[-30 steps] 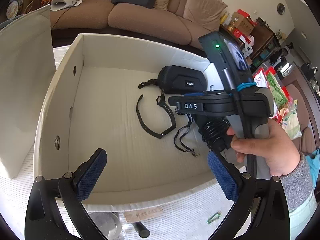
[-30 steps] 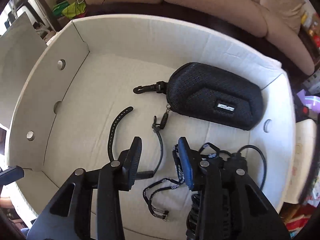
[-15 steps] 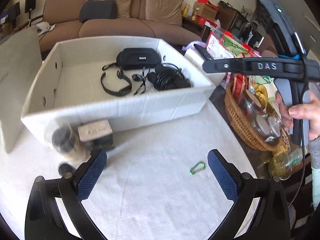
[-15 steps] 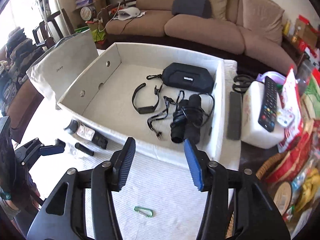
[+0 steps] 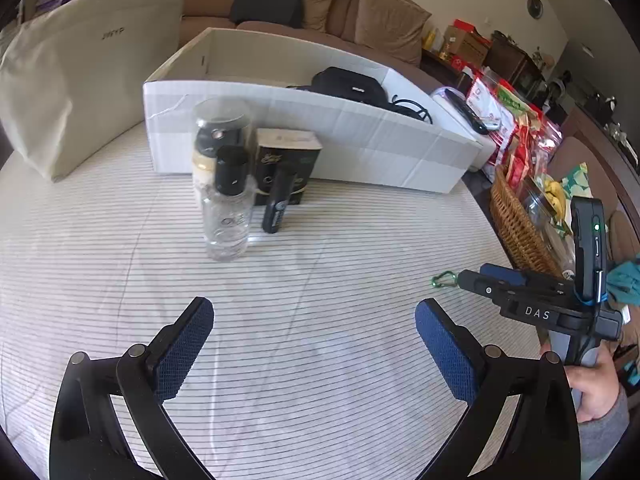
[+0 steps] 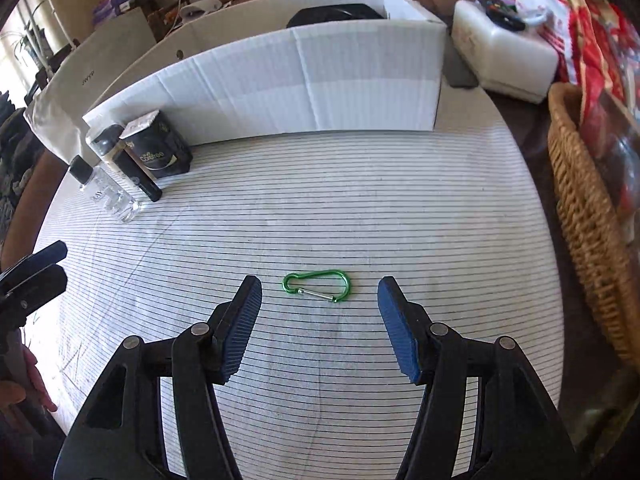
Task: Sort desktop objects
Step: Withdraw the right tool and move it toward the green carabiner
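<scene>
Right gripper [image 6: 320, 320]: jaws spread wide, nothing held, poised over the striped cloth [image 6: 360, 208]. Left gripper [image 5: 316, 344]: likewise spread and unloaded.

Carabiner [image 6: 317, 285]: green, flat on the cloth, between and just beyond the right fingertips.

Box [image 6: 304, 84]: white, at the far edge; a black case [image 5: 348, 86] and cables are seen inside.

Bottles [image 5: 226, 192] and carton [image 5: 288, 164]: grouped at the far left, touching the box wall.

Risk, as judged: the thin, flat clip may be skidded away or pinched with a fold of cloth if the pads close too high or off-centre.

Surface: white cloth with dark stripes, lightly creased. Room: sofa [image 5: 312, 4] behind, wicker basket [image 6: 592, 216] at right.
</scene>
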Tool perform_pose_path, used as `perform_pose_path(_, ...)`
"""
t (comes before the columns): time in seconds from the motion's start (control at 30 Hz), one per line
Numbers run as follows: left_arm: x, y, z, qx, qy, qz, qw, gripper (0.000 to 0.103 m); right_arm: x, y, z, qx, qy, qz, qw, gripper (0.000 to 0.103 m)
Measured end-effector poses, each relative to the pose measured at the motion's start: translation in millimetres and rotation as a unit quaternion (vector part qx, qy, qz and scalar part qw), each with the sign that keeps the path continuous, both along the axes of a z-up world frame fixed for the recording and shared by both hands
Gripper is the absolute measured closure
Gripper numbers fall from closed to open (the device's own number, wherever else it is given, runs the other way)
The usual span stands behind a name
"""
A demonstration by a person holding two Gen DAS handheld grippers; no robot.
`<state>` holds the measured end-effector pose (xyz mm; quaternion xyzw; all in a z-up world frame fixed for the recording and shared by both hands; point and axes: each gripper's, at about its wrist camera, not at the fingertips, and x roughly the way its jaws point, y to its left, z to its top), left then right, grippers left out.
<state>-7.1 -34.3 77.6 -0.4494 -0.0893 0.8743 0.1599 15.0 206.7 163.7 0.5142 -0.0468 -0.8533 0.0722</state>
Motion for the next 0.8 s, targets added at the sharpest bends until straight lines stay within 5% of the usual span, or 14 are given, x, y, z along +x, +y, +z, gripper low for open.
perform_pose_path(0.13, 4, -22, -4, -0.004, 0.004, 0.017, 0.9998, 0.0, 3, 2, -14, -0.005, 0.004, -0.023, 1.0, 0.029)
perform_pose_path(0.57, 6, -24, -11, 0.002, 0.027, 0.011, 0.9996, 0.0, 8, -13, -26, 0.036, 0.034, -0.024, 0.998, 0.029)
perform_pose_path(0.8, 3, -13, -21, 0.057, 0.001, -0.001, 0.9984, 0.0, 12, -22, -25, 0.078, 0.05, 0.004, 0.996, 0.072)
